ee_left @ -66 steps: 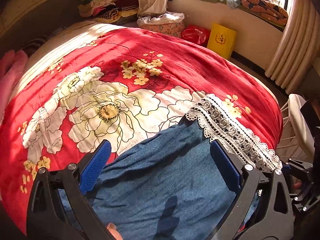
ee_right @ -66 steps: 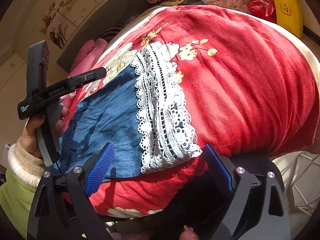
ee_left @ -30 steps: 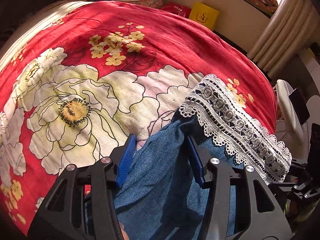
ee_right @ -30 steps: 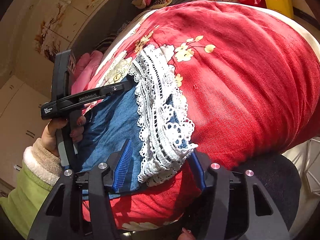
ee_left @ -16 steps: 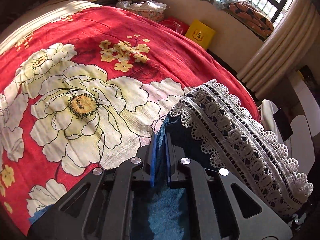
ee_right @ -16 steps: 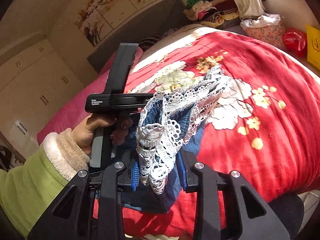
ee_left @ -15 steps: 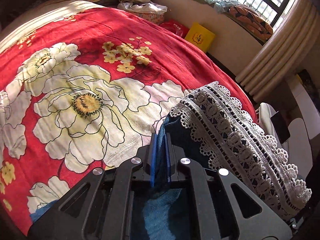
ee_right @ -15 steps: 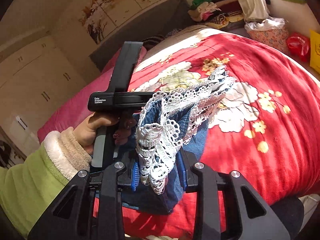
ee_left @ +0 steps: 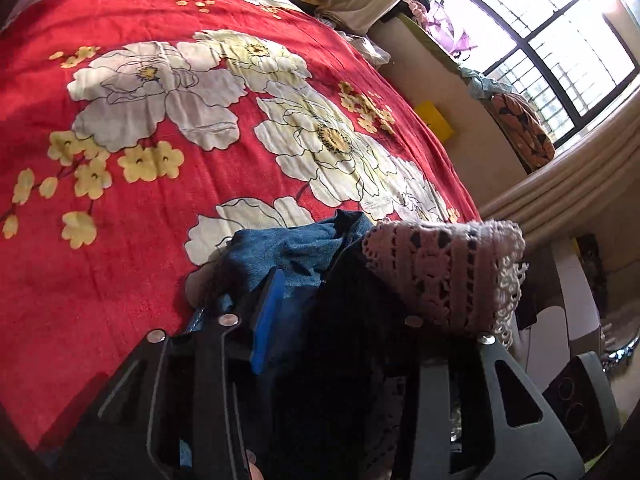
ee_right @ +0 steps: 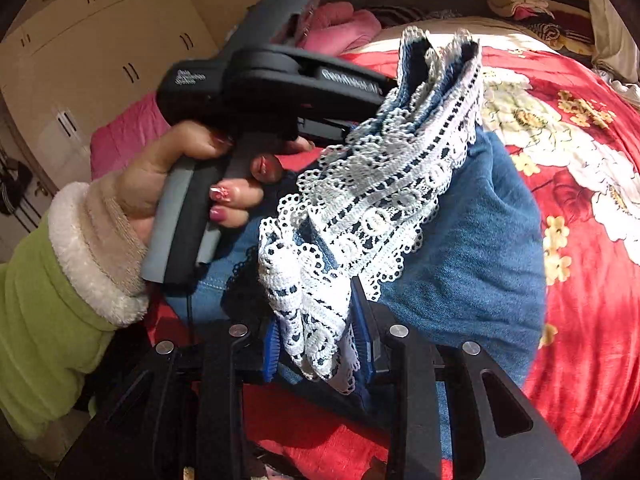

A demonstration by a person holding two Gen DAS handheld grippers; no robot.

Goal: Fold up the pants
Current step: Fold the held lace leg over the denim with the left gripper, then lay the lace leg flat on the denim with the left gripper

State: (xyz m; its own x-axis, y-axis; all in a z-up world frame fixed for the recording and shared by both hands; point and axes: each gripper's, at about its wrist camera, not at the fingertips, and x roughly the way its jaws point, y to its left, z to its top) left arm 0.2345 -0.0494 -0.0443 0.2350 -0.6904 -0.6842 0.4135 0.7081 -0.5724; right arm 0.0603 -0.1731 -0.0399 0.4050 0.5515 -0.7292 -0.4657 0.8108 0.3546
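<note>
I count one pair of pants [ee_right: 472, 248], blue denim with a white lace hem [ee_right: 360, 216], lifted above the red flowered blanket [ee_left: 132, 216]. On my left, one hand [ee_right: 192, 184] holds the left gripper [ee_left: 296, 300], its jaws closed down on a bunched denim edge of the pants. To the right of it, the right gripper [ee_right: 320, 340] is pinched onto the lace hem. Both of my two grippers hold the cloth above the blanket.

Broad red bedspread [ee_left: 132, 240] lies open ahead of left claw [ee_left: 304, 300]. Right claw [ee_right: 320, 344] is hemmed by raised pants [ee_right: 460, 248] and left hand [ee_right: 192, 184].
</note>
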